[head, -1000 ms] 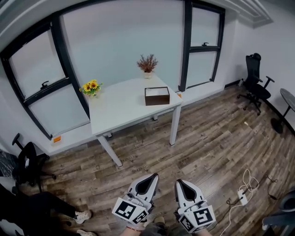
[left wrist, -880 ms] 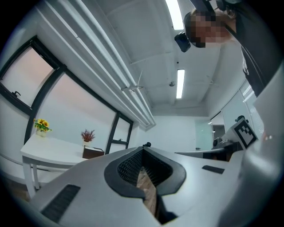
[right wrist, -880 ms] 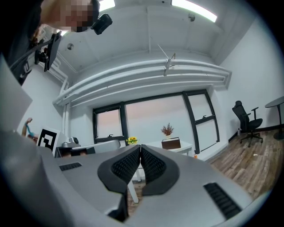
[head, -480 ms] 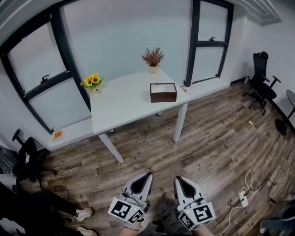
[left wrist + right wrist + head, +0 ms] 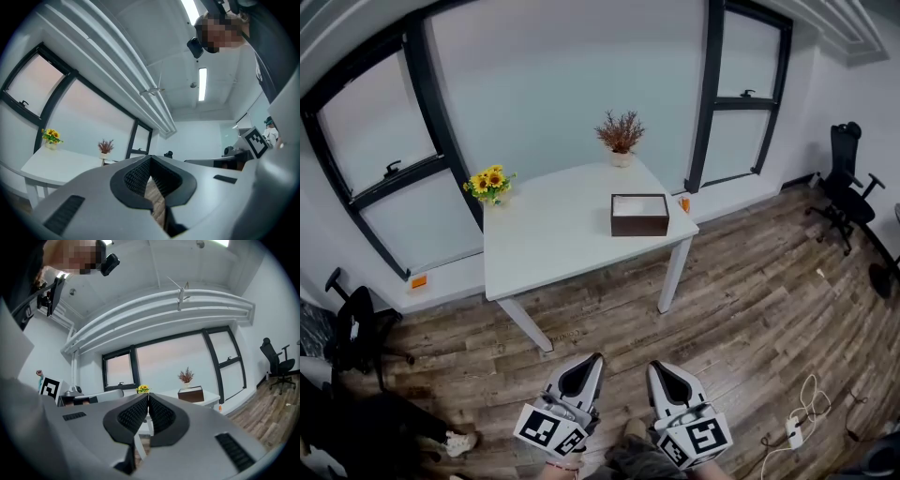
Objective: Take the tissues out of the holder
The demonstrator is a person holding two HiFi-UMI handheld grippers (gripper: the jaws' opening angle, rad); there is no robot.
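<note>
Approach: left gripper (image 5: pixel 592 359) and right gripper (image 5: pixel 655 367), jaws together and empty, now nearer the worktop (image 5: pixel 546 234); tissue holder (image 5: pixel 639 226) by its right edge, tissues (image 5: pixel 639 204) inside, not yet within reach.

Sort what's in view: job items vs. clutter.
Job: dark tissue holder, tissues inside it, white table, left gripper, right gripper.
Lying about: sunflowers, dried-flower pot, office chair, power strip.

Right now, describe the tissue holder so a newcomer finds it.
Start at the white table by the windows. Near its right end sits a dark brown box holding white tissues; its neighbours are yellow sunflowers and a dried reddish plant.
</note>
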